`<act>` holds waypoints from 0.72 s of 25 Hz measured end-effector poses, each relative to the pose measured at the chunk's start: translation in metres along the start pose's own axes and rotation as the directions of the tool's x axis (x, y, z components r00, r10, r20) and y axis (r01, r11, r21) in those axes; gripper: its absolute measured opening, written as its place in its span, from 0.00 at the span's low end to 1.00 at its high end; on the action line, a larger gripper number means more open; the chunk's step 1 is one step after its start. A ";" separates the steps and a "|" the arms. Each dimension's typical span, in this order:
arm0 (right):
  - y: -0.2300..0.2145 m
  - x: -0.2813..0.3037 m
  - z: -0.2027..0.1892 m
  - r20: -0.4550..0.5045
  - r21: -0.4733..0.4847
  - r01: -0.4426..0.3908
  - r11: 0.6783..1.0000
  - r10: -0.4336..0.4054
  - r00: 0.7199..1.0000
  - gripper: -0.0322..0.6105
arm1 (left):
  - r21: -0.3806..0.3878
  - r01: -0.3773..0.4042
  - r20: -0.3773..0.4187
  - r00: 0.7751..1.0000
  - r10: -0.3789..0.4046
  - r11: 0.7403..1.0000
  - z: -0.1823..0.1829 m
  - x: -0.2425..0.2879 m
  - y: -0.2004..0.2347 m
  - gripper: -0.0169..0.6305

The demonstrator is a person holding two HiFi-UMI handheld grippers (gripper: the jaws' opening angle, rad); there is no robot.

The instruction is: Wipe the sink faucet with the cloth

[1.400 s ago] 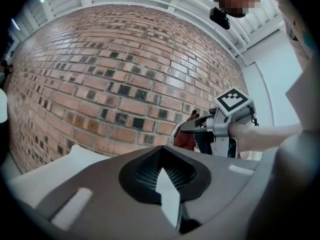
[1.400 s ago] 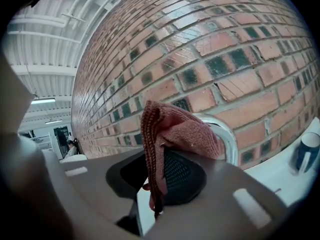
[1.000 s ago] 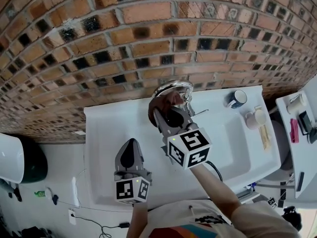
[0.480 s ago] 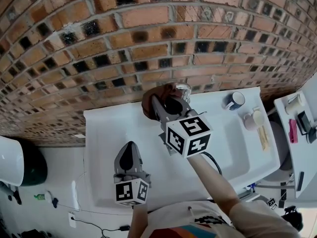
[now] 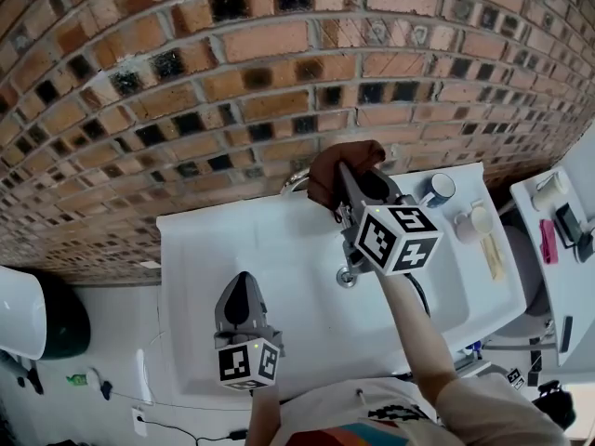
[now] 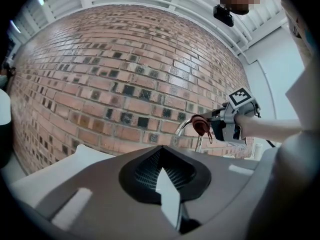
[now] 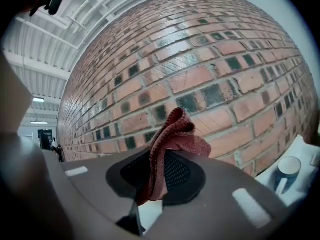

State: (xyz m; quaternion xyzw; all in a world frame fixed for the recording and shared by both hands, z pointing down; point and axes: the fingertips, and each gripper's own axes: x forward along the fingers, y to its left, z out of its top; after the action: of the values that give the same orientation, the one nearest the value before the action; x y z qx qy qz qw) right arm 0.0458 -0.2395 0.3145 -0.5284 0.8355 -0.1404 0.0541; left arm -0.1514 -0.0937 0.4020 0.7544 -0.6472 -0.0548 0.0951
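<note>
I'm sweeping right gripper [image 5: 351, 182], fingers clamping cloth [image 5: 342, 167], rightward along faucet [image 5: 296, 183] arch over last second; wipe stroke likely progressing. Left gripper [image 5: 241, 284] idling above sink [image 5: 204, 240], fingers closed, empty.

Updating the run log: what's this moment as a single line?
right tool: shut on cloth | cloth: at faucet spout | left tool: shut, empty, over sink
</note>
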 end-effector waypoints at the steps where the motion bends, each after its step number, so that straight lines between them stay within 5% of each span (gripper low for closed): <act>1: -0.009 -0.002 -0.002 -0.007 0.017 0.015 1.000 -0.015 1.000 0.13 | -0.001 -0.001 -0.002 1.000 0.001 1.000 0.001 0.000 0.000 0.03; 10: -0.068 -0.012 -0.053 -0.162 -0.114 0.205 0.972 -0.221 0.962 0.12 | 0.001 0.023 -0.015 1.000 -0.023 1.000 -0.005 0.006 -0.007 0.03; 18: -0.069 -0.006 -0.138 -0.402 -0.224 0.183 0.957 -0.262 0.877 0.12 | 0.003 0.037 -0.043 0.998 -0.037 0.999 -0.011 0.012 -0.014 0.03</act>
State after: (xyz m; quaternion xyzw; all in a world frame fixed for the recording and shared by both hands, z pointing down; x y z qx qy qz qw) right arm 0.0753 -0.2375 0.4659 -0.5803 0.7695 -0.1827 -0.1946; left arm -0.1340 -0.1030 0.4102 0.7674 -0.6311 -0.0389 0.1063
